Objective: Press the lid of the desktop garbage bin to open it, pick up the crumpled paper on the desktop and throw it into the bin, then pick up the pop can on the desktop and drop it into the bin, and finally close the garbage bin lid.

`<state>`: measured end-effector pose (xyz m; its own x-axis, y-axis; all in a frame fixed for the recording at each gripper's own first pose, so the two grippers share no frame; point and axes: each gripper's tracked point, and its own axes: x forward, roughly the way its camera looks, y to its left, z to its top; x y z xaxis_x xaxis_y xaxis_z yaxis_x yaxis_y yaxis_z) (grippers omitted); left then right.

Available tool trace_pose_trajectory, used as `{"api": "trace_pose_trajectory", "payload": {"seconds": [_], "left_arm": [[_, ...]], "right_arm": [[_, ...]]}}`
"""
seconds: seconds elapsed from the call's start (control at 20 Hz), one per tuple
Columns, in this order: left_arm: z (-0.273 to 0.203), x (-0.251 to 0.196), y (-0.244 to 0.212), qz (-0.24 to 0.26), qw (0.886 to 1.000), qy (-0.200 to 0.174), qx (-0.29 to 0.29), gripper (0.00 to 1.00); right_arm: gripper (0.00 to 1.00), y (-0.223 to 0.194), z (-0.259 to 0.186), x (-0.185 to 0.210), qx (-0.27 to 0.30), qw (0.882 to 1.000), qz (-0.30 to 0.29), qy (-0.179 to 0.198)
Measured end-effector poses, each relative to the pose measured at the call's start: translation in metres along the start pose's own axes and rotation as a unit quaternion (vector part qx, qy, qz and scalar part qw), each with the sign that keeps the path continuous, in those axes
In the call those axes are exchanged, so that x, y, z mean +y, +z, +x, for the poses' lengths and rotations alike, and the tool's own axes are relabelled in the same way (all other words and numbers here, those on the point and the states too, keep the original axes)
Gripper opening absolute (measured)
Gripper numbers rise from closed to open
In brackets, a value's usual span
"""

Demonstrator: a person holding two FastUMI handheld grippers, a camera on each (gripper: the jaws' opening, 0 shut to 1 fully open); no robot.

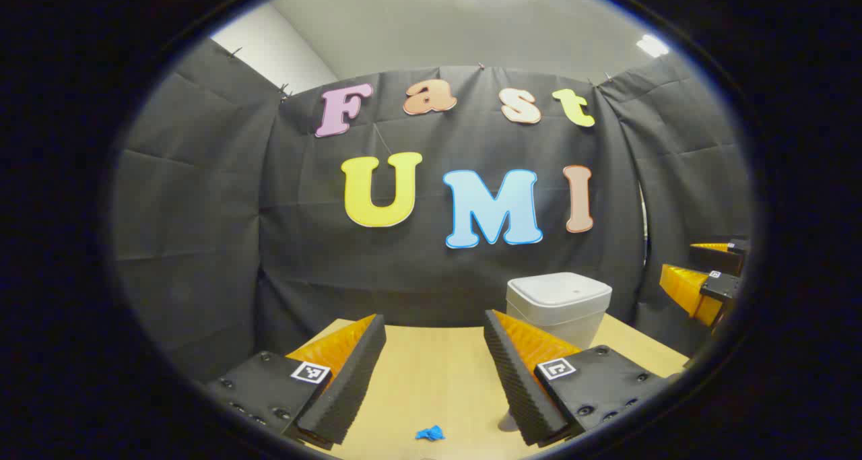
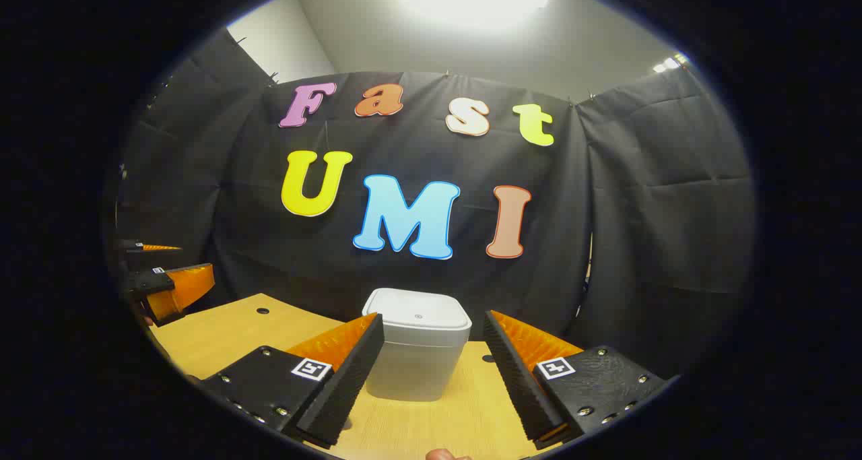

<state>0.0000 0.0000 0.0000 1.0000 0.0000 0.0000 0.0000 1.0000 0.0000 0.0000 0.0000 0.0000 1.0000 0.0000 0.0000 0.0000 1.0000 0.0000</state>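
Bin and lid come first here: the pale desktop garbage bin stands on the wooden counter near the far edge, against the booth wall, and its lid lies flat and shut, so by my judgement the opening press is not yet done. In the right gripper view the bin sits straight ahead, framed between the fingers of the right claw, with open counter between claw and bin; in the left gripper view the same bin lies ahead and to the right of the left claw, partly behind its right finger. The right claw therefore looks the better placed to press the lid, needing a forward and downward reach onto the lid's top. Both claws are released, fingers spread wide and holding nothing. A small blue scrap lies on the counter near the left claw; what it is I cannot tell.
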Motion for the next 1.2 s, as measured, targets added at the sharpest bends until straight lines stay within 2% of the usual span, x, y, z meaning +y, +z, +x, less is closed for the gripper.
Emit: {"api": "trace_pose_trajectory", "payload": {"seconds": [0.1,0.15,0.2,0.25,0.3,0.55,0.6,0.75,0.8,0.85,0.95,1.0,1.1,1.2], "left_arm": [[0.003,-0.002,-0.002,-0.001,1.000,-0.004,0.001,0.96],[0.005,0.000,0.001,0.002,1.000,-0.004,-0.005,0.99],[0.006,0.001,0.004,0.005,1.000,-0.004,-0.006,0.94],[0.007,0.000,0.007,0.004,1.000,-0.007,-0.009,0.94],[0.015,-0.007,0.014,0.004,1.000,-0.012,-0.008,0.99],[0.025,-0.009,0.012,0.018,0.999,-0.028,-0.010,0.99],[0.025,-0.011,0.012,0.024,0.999,-0.031,-0.012,0.96],[0.026,-0.014,0.010,0.036,0.999,-0.034,-0.014,0.99],[0.026,-0.017,0.011,0.038,0.999,-0.036,-0.017,0.94],[0.027,-0.018,0.010,0.038,0.998,-0.037,-0.017,0.99],[0.026,-0.019,0.011,0.036,0.998,-0.037,-0.024,0.99],[0.027,-0.020,0.011,0.036,0.998,-0.037,-0.026,0.94],[0.027,-0.020,0.011,0.033,0.998,-0.036,-0.028,0.99],[0.029,-0.019,0.010,0.033,0.998,-0.034,-0.028,0.99]], "right_arm": [[0.95,-0.001,0.000,0.002,-0.004,1.000,0.010,0.003],[0.95,0.001,0.001,0.003,-0.006,1.000,0.015,0.001],[0.95,0.000,0.003,0.001,-0.005,1.000,0.020,-0.001],[0.95,0.000,0.002,0.002,-0.004,1.000,0.023,-0.003],[0.95,-0.002,0.003,0.002,-0.003,1.000,0.026,-0.005],[0.95,-0.013,0.005,0.010,0.008,0.999,0.045,-0.008],[0.95,-0.016,0.005,0.010,0.014,0.999,0.045,-0.009],[0.95,-0.018,0.008,0.013,0.023,0.998,0.051,-0.009],[0.95,-0.021,0.010,0.014,0.026,0.998,0.052,-0.009],[0.95,-0.021,0.012,0.014,0.029,0.998,0.053,-0.010],[0.95,-0.019,0.013,0.014,0.028,0.998,0.052,-0.012],[0.95,-0.020,0.014,0.013,0.028,0.998,0.051,-0.013],[0.95,-0.019,0.015,0.013,0.028,0.998,0.048,-0.014],[0.94,-0.019,0.017,0.013,0.027,0.999,0.044,-0.015]]}}
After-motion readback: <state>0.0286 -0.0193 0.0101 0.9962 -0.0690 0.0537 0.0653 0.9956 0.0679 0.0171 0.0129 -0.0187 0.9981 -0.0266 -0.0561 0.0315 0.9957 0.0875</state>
